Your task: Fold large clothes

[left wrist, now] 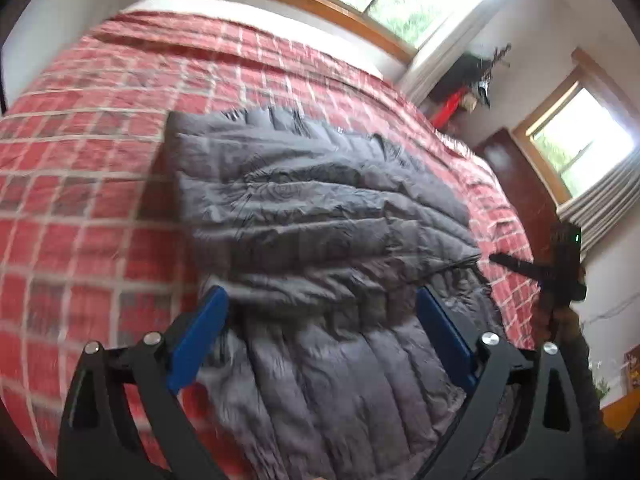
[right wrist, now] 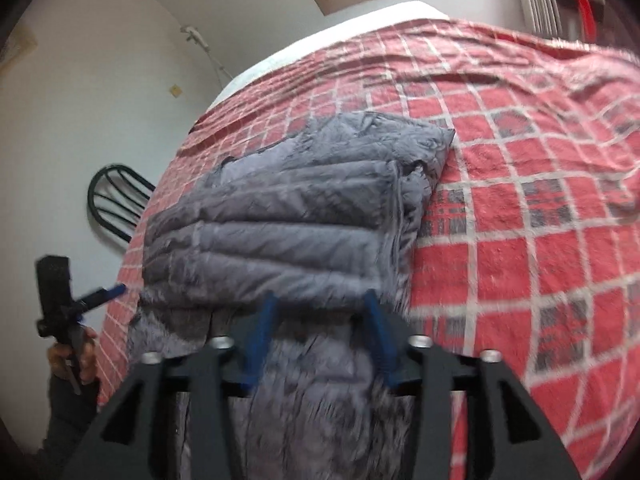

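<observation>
Right now my left gripper (left wrist: pixel 322 300) stands wide open, its blue fingers (left wrist: pixel 200 336) spread to either side of the grey puffer jacket (left wrist: pixel 320 208) with nothing pinched between them. My right gripper (right wrist: pixel 320 304) has its jaws parted too, less widely, and empty; whether the pads brush the fabric just under them I can't quite tell through the blur. The jacket lies on the red plaid bedspread (left wrist: pixel 80 184), near the edge closest to me, with its quilted upper part folded over into a thick rectangular stack and a looser stretch of the same grey fabric trailing down toward the grippers. Both tools tilt downward over that near portion, side by side. In the right wrist view my left hand (right wrist: pixel 70 354) shows at the bed's edge, wrapped around the handle of its gripper, with a dark sleeve (right wrist: pixel 68 404) below it.
</observation>
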Available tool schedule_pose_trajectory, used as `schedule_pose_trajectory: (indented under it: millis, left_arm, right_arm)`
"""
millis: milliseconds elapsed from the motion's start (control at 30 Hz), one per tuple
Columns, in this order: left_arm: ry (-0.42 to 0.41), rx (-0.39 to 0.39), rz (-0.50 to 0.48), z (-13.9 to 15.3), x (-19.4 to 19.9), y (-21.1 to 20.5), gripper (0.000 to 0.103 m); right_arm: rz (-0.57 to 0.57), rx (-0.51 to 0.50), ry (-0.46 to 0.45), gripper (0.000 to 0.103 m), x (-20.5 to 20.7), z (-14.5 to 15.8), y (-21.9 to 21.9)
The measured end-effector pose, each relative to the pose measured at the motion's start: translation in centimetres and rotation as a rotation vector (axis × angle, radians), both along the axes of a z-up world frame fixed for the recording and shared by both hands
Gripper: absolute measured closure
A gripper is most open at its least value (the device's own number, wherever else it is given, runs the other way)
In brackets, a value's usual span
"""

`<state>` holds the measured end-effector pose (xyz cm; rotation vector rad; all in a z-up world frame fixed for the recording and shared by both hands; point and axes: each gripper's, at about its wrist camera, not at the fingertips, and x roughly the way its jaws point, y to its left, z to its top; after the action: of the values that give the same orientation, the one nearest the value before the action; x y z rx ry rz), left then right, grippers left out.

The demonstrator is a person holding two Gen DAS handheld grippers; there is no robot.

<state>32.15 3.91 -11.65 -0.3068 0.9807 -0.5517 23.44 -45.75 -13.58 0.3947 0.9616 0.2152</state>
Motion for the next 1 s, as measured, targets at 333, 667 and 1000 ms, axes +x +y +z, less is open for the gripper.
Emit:
schedule_pose_trajectory:
  millis: [333,667,1000]
  left_arm:
    - [0.018,0.085,0.03,0.8,-12.1,3.0,0.006]
    - [0.162,0.016,0.011,-3.1,-20.1,6.1,0.004]
    - [0.263,-0.044,-0.018,-5.2,-21.1,5.6,0.004]
  right_arm:
    - [0.107,-0.042,0.007,0.024,-10.9,0.7,3.9]
    - [0.097,-0.048,0.095,0.021,-20.5,-1.7,2.0]
    - [0.052,0.076,0.149,0.017,-24.3,-2.7,-1.6]
